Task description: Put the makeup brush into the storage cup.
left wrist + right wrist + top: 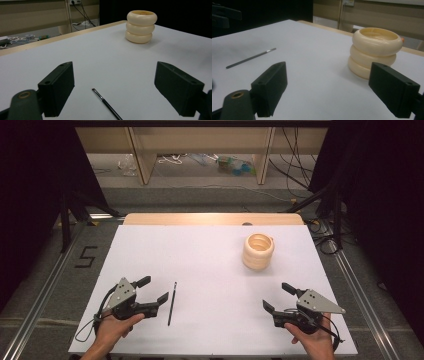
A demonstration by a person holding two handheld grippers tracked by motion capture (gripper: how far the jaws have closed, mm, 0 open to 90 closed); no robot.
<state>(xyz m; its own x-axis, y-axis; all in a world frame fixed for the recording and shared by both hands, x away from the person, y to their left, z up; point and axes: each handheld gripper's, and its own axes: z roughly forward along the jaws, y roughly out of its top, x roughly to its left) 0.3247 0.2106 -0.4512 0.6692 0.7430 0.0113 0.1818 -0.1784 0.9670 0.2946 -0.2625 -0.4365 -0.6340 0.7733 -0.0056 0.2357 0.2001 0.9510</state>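
nothing looks started: the thin brush (172,303) lies flat on the white table (210,270) just beside the left gripper (152,292), well apart from the cream ringed holder (258,251) at the far right. both the left and the right gripper (278,298) hang released and empty; picking up the brush and, probably, dropping it into the holder is all left.

A thin brush (172,303) lies flat on the counter (210,270), near the front and to the left. The left gripper (154,290) sits just left of it. A ringed cup (258,251) stands far back on the right. The right gripper (278,298) sits in front of the cup, well apart from it.
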